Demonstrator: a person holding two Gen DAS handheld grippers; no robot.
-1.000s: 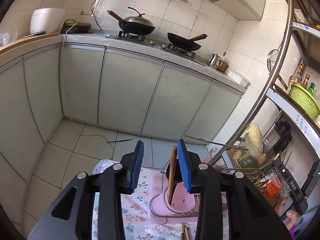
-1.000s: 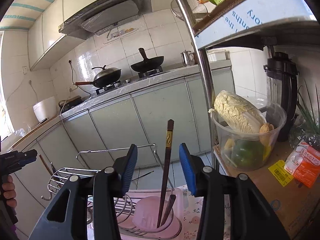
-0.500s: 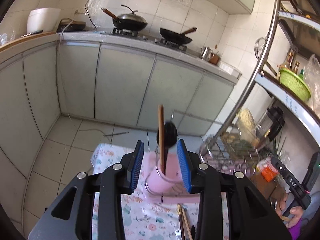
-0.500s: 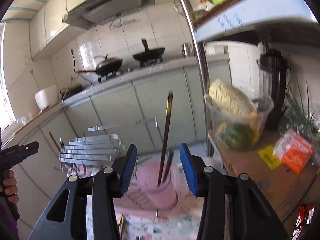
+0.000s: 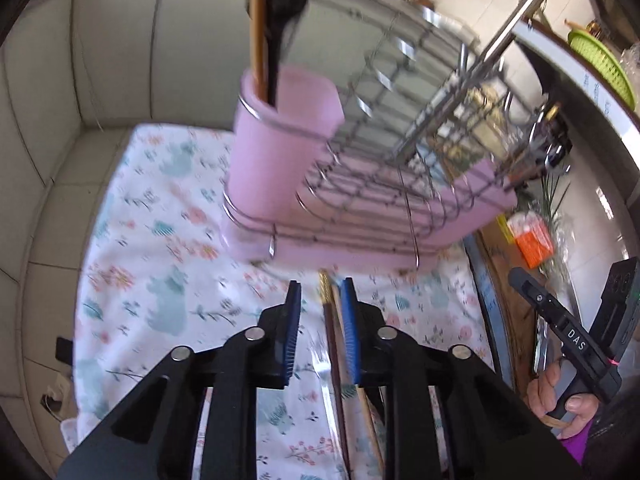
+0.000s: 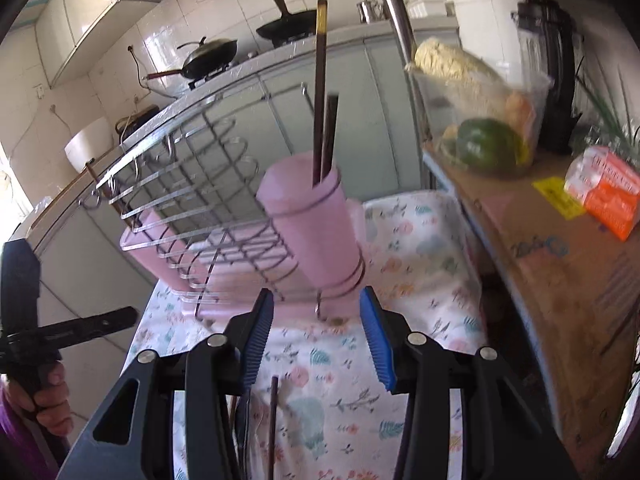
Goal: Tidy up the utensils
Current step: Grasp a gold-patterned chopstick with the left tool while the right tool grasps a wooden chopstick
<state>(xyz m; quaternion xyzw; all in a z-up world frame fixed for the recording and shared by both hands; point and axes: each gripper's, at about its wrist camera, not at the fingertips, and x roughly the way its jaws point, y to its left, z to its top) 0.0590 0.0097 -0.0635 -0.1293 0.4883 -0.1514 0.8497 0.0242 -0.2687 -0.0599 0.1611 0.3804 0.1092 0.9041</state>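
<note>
Floral cloth [image 5: 168, 264] under both grippers: left fingers [image 5: 294, 316] parted over chopsticks [image 5: 332, 344], right fingers [image 6: 372, 328] spread wide, empty.

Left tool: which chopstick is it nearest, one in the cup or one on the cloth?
The dark chopstick lying flat on the cloth, between the left tool fingers.

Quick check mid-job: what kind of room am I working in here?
A home kitchen, most likely. Two woks sit on a stove along a tiled wall, a wire dish rack with a pink utensil cup stands on a floral cloth, and a tub of vegetables sits on the shelf beside it.
</note>
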